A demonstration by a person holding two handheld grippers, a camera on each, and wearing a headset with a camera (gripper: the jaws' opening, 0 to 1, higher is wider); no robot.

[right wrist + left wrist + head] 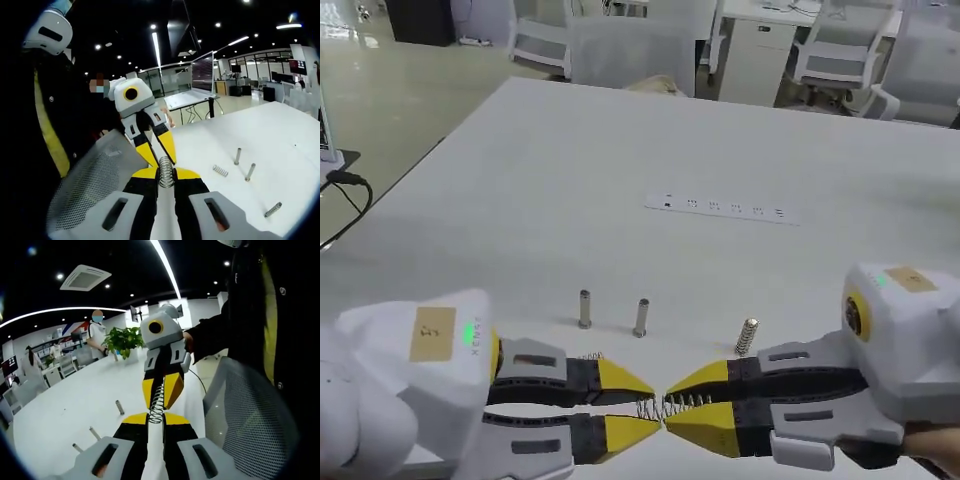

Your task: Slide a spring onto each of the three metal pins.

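A spring point(685, 404) is being pinched level between the left gripper point(655, 405) and the right gripper point(666, 407), each narrowed onto one end. Just beyond on the counter point(770, 270), the left pin point(585, 308) and middle pin point(641, 317) are seen standing bare, upright, crosswise to that axis, nearer the left gripper.

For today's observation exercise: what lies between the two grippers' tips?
A spring, gripped at one end by the left gripper, at the other by the right gripper; head view.

Three pins point(641, 317) stand upright, rightmost wearing a spring point(748, 336); a loose spring point(592, 356) lies nearby, a held spring point(672, 404) hangs level.
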